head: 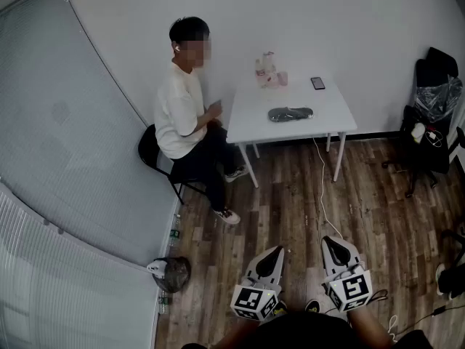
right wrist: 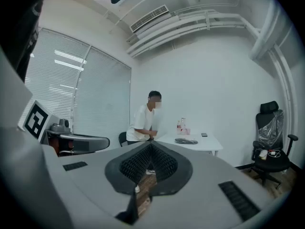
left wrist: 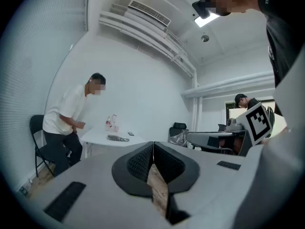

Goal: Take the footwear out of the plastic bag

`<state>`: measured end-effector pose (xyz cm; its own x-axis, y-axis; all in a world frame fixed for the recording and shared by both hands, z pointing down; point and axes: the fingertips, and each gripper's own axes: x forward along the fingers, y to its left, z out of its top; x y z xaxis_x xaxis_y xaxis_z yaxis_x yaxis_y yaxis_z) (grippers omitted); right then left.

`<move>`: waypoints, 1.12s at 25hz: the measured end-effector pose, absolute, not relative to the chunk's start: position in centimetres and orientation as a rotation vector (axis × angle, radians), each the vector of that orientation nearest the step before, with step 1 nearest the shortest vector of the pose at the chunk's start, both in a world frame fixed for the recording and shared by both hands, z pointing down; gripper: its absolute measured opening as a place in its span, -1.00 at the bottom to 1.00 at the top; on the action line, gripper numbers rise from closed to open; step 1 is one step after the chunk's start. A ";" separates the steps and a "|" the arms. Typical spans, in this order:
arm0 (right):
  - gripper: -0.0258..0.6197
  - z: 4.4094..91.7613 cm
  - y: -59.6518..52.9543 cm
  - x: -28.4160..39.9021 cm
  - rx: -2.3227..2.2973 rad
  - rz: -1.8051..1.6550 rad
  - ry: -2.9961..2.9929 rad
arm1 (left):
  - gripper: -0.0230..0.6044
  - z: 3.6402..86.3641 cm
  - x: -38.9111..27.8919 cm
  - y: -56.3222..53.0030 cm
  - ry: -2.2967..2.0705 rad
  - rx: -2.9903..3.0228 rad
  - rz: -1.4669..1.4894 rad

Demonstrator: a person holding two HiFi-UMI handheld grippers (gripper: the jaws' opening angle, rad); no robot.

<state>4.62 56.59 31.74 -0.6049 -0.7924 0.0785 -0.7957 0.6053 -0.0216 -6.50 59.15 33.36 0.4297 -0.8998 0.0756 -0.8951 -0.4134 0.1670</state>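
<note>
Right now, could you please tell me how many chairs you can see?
2: a black chair under the seated person, left of the white table, and an office chair at the right wall. More may be hidden.

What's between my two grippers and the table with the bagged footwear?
Head view: open wooden floor crossed by a white cable running from the table towards the right gripper.
</note>
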 end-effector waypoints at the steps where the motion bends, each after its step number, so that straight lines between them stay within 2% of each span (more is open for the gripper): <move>1: -0.87 31.6 56.9 4.5 1.364 0.091 -2.766 | -0.85 33.3 -6.6 59.4 -1.588 2.492 -0.036; 17: -0.87 31.6 57.0 3.0 1.387 0.164 -2.769 | -0.85 33.0 -9.3 59.2 -1.571 2.507 -0.035; 28: -0.87 32.8 57.6 -1.4 1.287 0.194 -2.757 | -0.85 33.7 -13.0 59.7 -1.577 2.511 -0.041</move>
<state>-1.41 57.62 32.81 -0.6400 -0.7559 0.1376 -0.7678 0.6363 -0.0756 -12.95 59.69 33.74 0.4383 -0.8961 0.0698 -0.8913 -0.4232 0.1630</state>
